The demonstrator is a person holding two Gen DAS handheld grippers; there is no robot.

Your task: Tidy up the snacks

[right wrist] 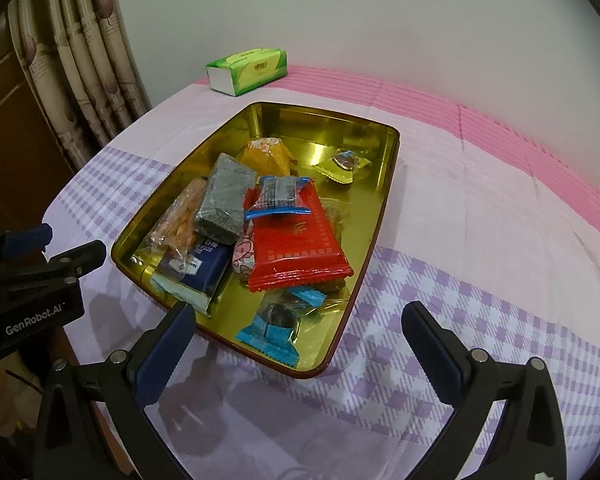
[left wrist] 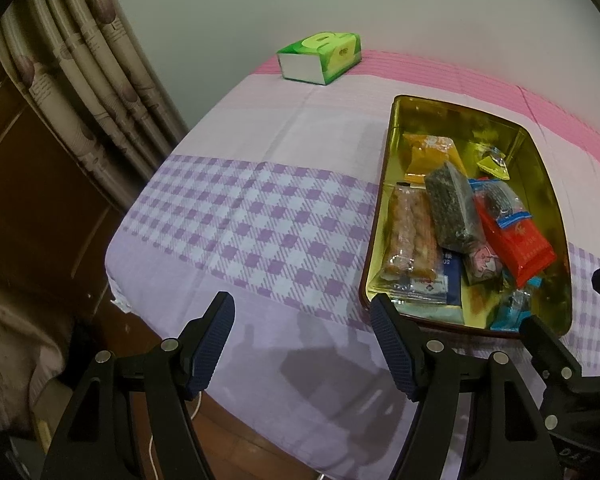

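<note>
A gold metal tin [left wrist: 548, 184] [right wrist: 364, 128] lies on the checked cloth and holds several wrapped snacks. Among them are a red packet [left wrist: 516, 240] [right wrist: 296, 240], a dark grey bar [left wrist: 452, 208] [right wrist: 224, 200], an orange packet [left wrist: 432, 152] [right wrist: 266, 154], a clear-wrapped nut bar [left wrist: 410, 232] [right wrist: 180, 216], a navy packet [right wrist: 204, 264] and a blue-wrapped sweet [right wrist: 276, 324]. My left gripper [left wrist: 302, 338] hangs open over bare cloth left of the tin's near corner. My right gripper [right wrist: 298, 340] stands open just above the tin's near edge, nothing between its pads.
A green tissue box [left wrist: 320, 58] [right wrist: 248, 70] sits at the table's far edge by the wall. A curtain [left wrist: 80, 92] and dark wooden furniture [left wrist: 28, 200] stand left of the table. The cloth's left edge drops off beside my left gripper.
</note>
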